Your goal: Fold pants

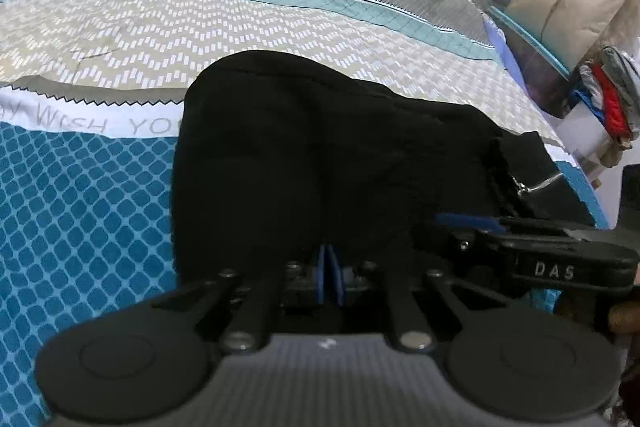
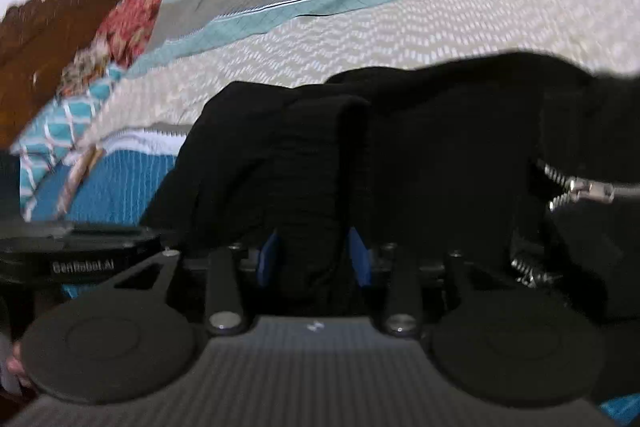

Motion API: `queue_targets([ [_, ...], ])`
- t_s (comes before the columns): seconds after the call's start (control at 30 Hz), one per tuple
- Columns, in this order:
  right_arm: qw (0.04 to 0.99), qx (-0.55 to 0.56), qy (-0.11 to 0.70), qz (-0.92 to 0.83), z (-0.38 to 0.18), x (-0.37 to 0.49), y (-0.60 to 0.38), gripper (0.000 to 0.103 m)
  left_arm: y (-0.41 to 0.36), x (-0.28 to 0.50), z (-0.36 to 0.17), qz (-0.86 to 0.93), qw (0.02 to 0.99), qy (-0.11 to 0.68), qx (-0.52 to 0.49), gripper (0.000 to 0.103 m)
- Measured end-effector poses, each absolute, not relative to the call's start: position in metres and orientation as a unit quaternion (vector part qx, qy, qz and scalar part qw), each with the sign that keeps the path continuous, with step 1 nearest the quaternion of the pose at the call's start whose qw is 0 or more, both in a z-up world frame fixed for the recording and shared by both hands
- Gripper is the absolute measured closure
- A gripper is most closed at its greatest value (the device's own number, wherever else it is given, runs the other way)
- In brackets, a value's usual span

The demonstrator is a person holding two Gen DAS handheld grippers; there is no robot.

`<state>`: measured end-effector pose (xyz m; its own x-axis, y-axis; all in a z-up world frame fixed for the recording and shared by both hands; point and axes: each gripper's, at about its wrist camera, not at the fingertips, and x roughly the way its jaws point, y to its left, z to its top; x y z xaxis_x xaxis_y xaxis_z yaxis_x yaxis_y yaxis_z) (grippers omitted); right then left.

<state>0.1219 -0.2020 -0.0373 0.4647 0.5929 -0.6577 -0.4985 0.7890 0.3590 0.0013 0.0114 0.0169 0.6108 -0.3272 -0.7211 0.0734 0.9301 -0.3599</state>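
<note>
Two grippers work over black pants (image 1: 320,155) that lie bunched on a bed covered by a patterned sheet (image 1: 80,211) in teal, beige and grey bands. In the left wrist view the left gripper (image 1: 330,277) has its jaws together, the blue pads (image 1: 322,275) touching at the near edge of the pants; whether any cloth is pinched between them cannot be told. The right gripper (image 1: 472,223) reaches in from the right side of that view, low over the cloth, near a silver zipper (image 1: 536,185). In the right wrist view the right gripper (image 2: 314,259) has its jaws apart, with a thick fold of the pants (image 2: 312,187) standing between the blue pads (image 2: 358,259); the pads do not press on it. The zipper (image 2: 588,191) shows at the right there, and the left gripper's body sits at the left edge. Boxes (image 1: 568,3) and stacked clothes (image 1: 612,99) stand beside the bed.
</note>
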Motion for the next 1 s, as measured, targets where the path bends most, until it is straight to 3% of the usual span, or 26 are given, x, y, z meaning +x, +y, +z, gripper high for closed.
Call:
queue_targets([
  [0.2, 0.860, 0.051, 0.395, 0.320, -0.035, 0.119, -0.196, 0.062, 0.019, 0.006, 0.016, -0.128, 0.876, 0.433, -0.168, 0.095],
  [0.43, 0.871, 0.025, 0.327, 0.366, 0.000, 0.090, -0.195, 0.056, 0.072, 0.039, 0.002, -0.170, 0.791, 0.494, -0.318, 0.095],
  [0.63, 0.829, -0.085, 0.294, 0.468, 0.012, 0.057, -0.165, 0.040, 0.063, 0.035, 0.004, -0.159, 0.803, 0.492, -0.297, 0.095],
  [0.77, 0.801, -0.160, 0.295, 0.496, -0.002, 0.048, -0.134, 0.040, 0.059, 0.039, 0.003, -0.153, 0.801, 0.495, -0.300, 0.095],
  [0.8, 0.799, -0.175, 0.292, 0.496, -0.006, 0.049, -0.129, 0.041, 0.057, 0.040, 0.004, -0.151, 0.802, 0.495, -0.299, 0.095],
  [0.83, 0.799, -0.192, 0.291, 0.491, -0.009, 0.053, -0.123, 0.051, 0.057, 0.039, 0.005, -0.149, 0.804, 0.495, -0.294, 0.095],
  [0.9, 0.802, -0.234, 0.288, 0.468, -0.015, 0.059, -0.115, 0.083, 0.049, 0.038, 0.009, -0.144, 0.811, 0.493, -0.279, 0.095],
  [1.0, 0.805, -0.268, 0.266, 0.457, -0.013, 0.062, -0.115, 0.087, 0.034, 0.029, 0.019, -0.137, 0.833, 0.477, -0.243, 0.095],
])
